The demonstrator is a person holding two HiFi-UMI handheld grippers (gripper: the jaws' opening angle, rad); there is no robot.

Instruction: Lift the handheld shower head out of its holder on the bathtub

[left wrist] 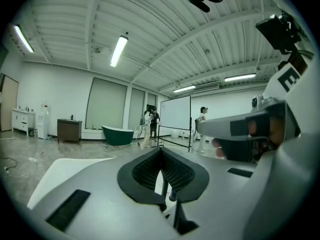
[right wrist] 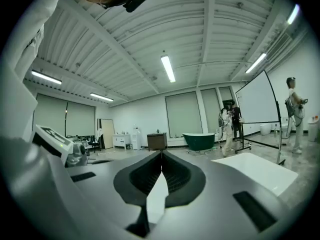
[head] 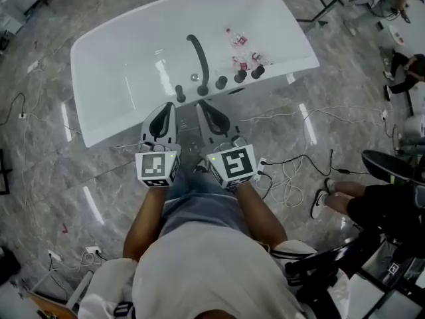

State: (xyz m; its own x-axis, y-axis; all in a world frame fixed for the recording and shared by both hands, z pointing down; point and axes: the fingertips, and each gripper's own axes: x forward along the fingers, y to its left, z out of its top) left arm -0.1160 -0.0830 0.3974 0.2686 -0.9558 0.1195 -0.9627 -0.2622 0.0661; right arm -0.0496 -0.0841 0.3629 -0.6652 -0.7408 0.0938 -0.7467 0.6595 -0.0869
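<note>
A white bathtub [head: 133, 52] fills the top of the head view. Black fittings stand in a row on its near rim: a long curved spout [head: 198, 62], round knobs [head: 221, 82] and a slim upright piece [head: 180, 93] at the left end. This slim piece may be the handheld shower head; I cannot tell for sure. My left gripper [head: 167, 106] and right gripper [head: 202, 105] hang side by side just short of that rim, both shut and empty. In their own views the left gripper [left wrist: 161, 151] and right gripper [right wrist: 161, 156] point level, pads together.
Several small bottles [head: 242, 48] lie inside the tub at the right. White and black cables [head: 292, 171] trail over the grey marble floor. A seated person's leg and shoe [head: 332, 198] are at the right. A green tub [right wrist: 200, 140] and people stand far off.
</note>
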